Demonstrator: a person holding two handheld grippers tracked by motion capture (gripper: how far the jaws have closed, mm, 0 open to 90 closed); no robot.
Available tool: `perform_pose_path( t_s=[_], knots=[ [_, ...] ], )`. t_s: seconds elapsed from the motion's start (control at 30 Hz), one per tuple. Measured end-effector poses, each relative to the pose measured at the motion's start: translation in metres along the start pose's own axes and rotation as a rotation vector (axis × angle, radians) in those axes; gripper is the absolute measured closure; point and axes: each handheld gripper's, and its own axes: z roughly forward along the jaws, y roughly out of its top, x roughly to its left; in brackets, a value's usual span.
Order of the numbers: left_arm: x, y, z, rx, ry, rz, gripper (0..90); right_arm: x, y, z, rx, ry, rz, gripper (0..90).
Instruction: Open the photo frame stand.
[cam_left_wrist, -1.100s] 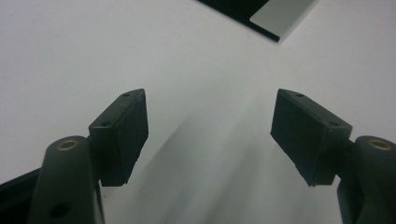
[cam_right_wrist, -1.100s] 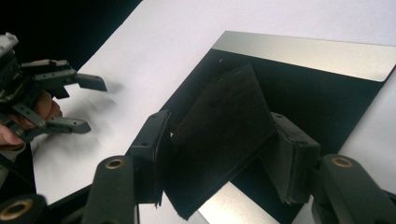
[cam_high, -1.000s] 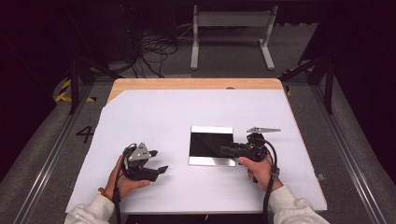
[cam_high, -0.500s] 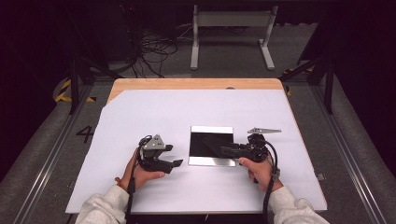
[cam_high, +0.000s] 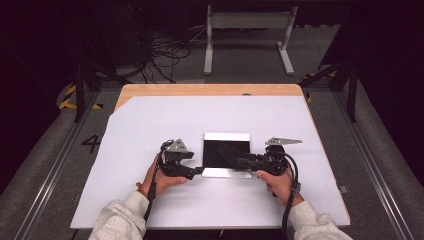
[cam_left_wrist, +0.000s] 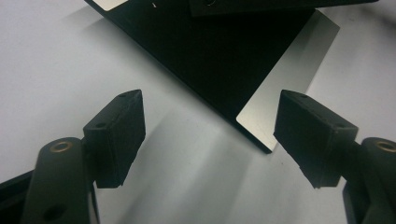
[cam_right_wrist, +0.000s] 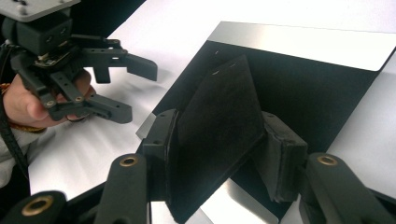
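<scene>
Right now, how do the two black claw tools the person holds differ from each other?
The left gripper has open jaws with nothing between them, beside the black-and-silver plate. The right gripper reaches over that plate, its jaws just closing on a lifted black flap. Both are black, hand-held and two-jawed.

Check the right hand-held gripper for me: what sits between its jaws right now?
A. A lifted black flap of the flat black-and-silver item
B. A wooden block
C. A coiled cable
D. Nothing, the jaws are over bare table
A: in the right gripper view the right hand-held gripper has a raised black flap standing between its two jaws, above the flat black-and-silver item lying on the white table.
</scene>
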Motion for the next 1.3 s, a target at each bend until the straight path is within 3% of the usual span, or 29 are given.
perform_pose_path(
  t_s=[0.2,0.77,1.03,1.3],
  knots=[
    [0.004,0.005,0.01,0.016,-0.011,-0.035,25.8,0.003,-0.001,-0.002,-0.009,-0.002,-0.031,52.9],
    [0.006,0.013,0.02,0.011,-0.048,-0.048,25.9,0.01,-0.002,-0.005,-0.023,-0.004,-0.104,53.6],
    [0.006,0.014,0.022,-0.001,-0.088,-0.044,37.6,0.013,-0.003,-0.005,-0.03,-0.001,-0.131,53.7],
    [0.007,0.014,0.02,-0.016,-0.088,-0.045,42.7,0.013,-0.003,-0.006,-0.034,0.011,-0.15,53.9]
  ],
)
